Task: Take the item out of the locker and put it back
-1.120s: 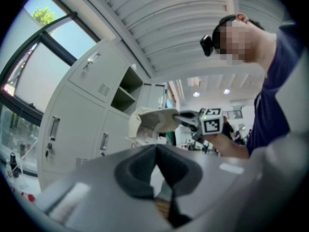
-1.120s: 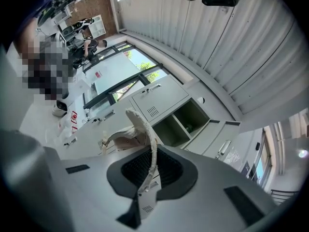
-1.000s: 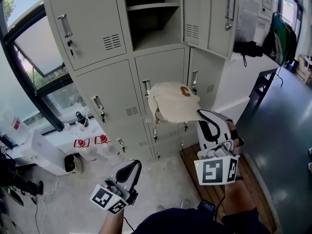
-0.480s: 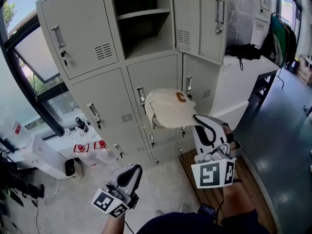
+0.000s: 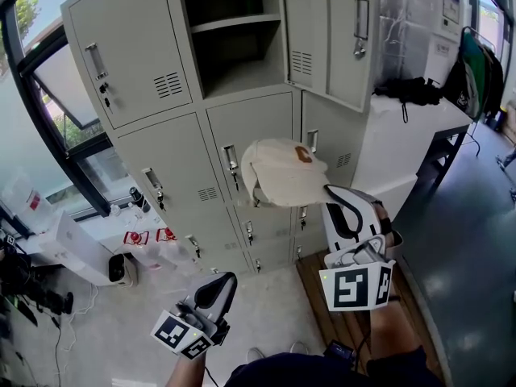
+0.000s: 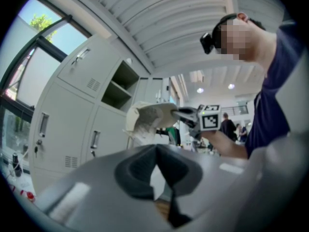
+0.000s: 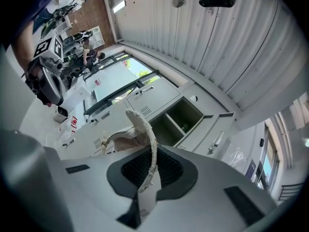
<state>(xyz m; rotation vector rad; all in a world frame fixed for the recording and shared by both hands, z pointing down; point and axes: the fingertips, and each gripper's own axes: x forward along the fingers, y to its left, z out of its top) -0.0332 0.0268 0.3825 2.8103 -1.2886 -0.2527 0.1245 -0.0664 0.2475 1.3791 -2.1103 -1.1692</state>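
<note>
Cap pinched by its brim in right gripper, held in front of closed middle locker door. Open compartment lies above it, slightly left. Left gripper pressed together, empty, lower and farther off.

- Grey metal lockers are seen just ahead of the jaws, with one upper door swung open.
- Dark-framed windows, lit by daylight, are set to the left of the jaws.
- A white table and a dark glossy floor are found to their right.
</note>
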